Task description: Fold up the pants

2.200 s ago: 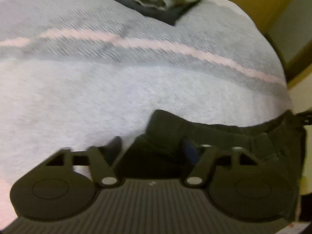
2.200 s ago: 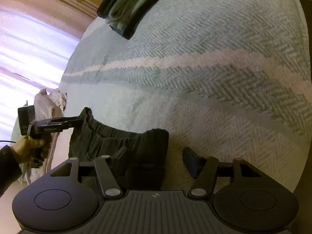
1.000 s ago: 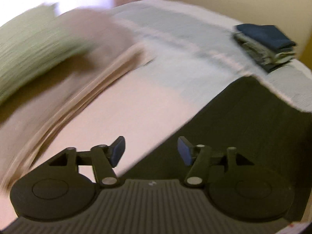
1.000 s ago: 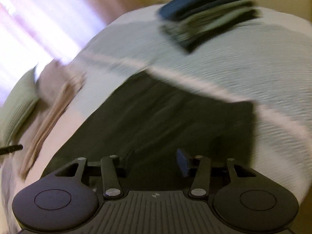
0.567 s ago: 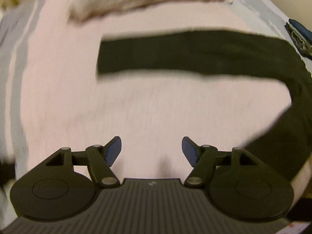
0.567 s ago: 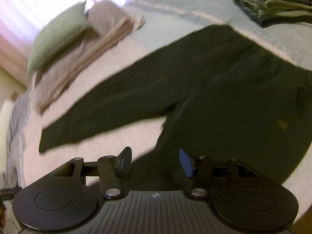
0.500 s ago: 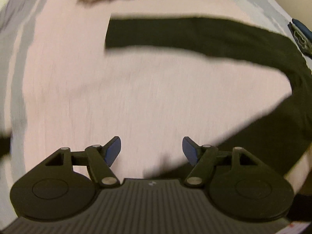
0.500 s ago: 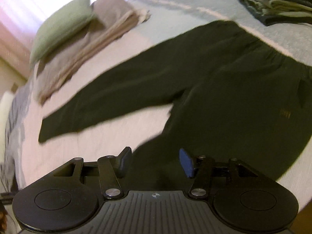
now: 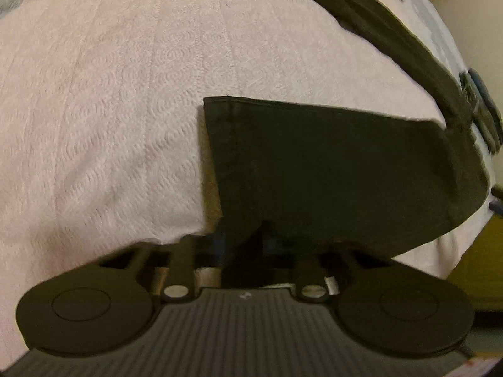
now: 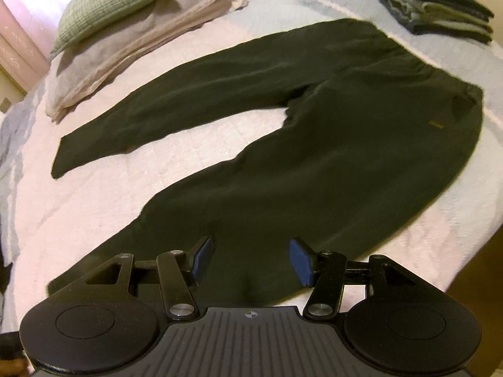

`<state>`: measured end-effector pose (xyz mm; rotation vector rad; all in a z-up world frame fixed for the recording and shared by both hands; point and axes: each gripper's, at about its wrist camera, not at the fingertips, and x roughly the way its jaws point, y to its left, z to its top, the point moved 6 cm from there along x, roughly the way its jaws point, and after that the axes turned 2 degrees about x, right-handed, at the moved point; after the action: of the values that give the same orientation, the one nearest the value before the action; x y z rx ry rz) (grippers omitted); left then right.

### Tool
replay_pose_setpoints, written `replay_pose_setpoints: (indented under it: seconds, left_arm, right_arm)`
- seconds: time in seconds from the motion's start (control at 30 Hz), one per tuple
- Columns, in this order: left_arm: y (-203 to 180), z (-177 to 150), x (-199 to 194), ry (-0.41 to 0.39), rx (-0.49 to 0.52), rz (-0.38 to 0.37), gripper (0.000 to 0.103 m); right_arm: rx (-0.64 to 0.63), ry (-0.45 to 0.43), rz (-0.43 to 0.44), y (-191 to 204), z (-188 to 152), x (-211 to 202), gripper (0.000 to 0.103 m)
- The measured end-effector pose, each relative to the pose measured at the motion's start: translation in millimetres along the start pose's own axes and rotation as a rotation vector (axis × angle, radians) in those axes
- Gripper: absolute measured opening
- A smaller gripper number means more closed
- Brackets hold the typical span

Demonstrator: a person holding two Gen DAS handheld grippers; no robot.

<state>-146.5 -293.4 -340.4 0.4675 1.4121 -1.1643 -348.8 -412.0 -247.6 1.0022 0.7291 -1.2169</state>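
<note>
The dark pants (image 10: 314, 144) are lying spread flat on the bed (image 10: 94, 188), both legs apart. The left gripper (image 9: 242, 245) is pinching the hem corner of the near leg, its jaws narrow on the cloth. The right gripper (image 10: 250, 259) is hovering wide over that same leg, holding nothing.

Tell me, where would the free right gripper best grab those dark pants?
Probably the near leg's outer edge on the pants, from the bed's near side. The right gripper hovers open above that flat leg; the left gripper already pinches its cuff.
</note>
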Motion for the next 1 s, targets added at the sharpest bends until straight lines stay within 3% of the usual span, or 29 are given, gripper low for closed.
replay_pose_setpoints:
  seconds: [0.13, 0.27, 0.43, 0.57, 0.77, 1.0]
  left_arm:
    - [-15.1, -13.5, -52.3, -0.059, 0.021, 0.001, 0.013]
    - [-10.3, -45.8, -55.7, 0.016, -0.038, 0.018, 0.013]
    - [-11.8, -58.3, -41.3, 0.045, -0.007, 0.126, 0.019]
    - [0.8, -55.3, -56.9, 0.065, 0.014, 0.262, 0.017]
    - [-15.6, -27.1, -106.5, -0.045, 0.023, 0.315, 0.017]
    - [-91.2, 9.9, -125.1, -0.167, 0.077, 0.266, 0.026]
  right_arm:
    - [0.01, -0.014, -0.039, -10.7, 7.3, -9.9, 0.052]
    - [0.01, -0.045, -0.034, -18.6, 14.7, -21.4, 0.052]
    - [0.034, -0.032, -0.029, -35.0, 16.1, -25.1, 0.053]
    - [0.077, -0.038, -0.027, -53.3, 21.1, -35.1, 0.053]
    - [0.087, -0.043, -0.021, -79.1, 34.0, -49.5, 0.053]
    - [0.034, -0.009, -0.012, -98.7, 50.3, -60.1, 0.053]
